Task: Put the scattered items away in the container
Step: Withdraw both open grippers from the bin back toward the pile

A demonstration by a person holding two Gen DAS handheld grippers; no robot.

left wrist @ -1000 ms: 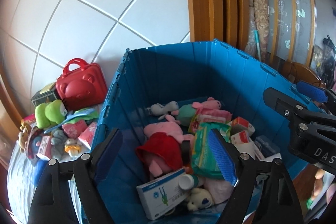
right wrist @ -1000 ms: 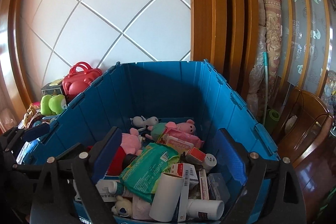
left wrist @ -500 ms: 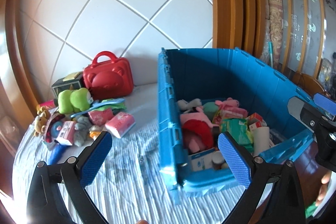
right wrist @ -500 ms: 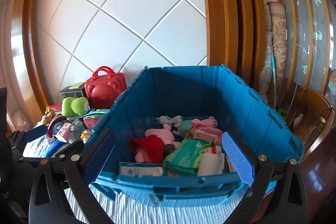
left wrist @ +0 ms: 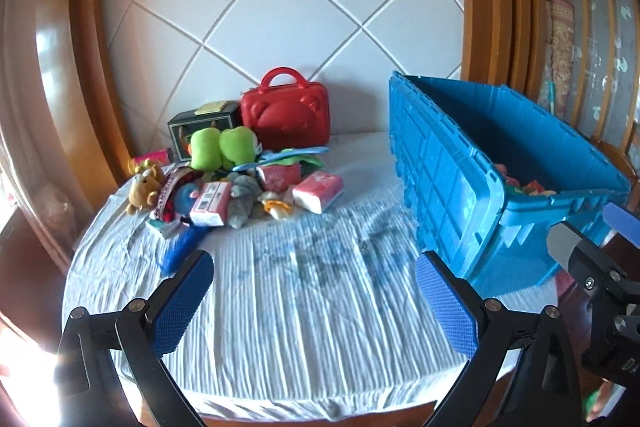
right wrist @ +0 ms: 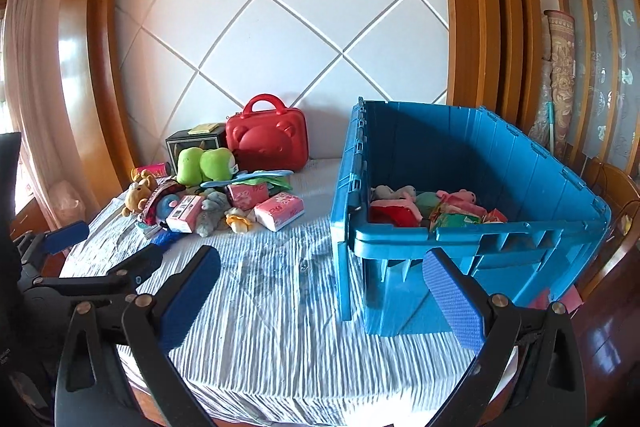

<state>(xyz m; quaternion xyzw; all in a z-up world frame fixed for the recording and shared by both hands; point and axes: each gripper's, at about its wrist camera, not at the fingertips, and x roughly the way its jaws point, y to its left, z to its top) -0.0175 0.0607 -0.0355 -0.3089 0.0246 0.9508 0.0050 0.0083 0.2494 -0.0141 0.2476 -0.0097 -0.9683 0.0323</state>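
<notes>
Both the left gripper (left wrist: pixel 314 301) and right gripper (right wrist: pixel 322 297) hover empty, fingers spread wide; blue bin (right wrist: pixel 480 227) at two o'clock, toy pile (left wrist: pixel 236 183) at eleven.

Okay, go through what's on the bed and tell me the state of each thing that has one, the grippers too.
Crate: open, no lid on, partly filled with toys and packets.
Red case: shut, upright against the wall.
Tissue pack: lying flat, outside the crate.
Bear: on the sheet at the pile's left edge.
Left hand-held gripper: open, empty.
Right hand-held gripper: open, empty.
</notes>
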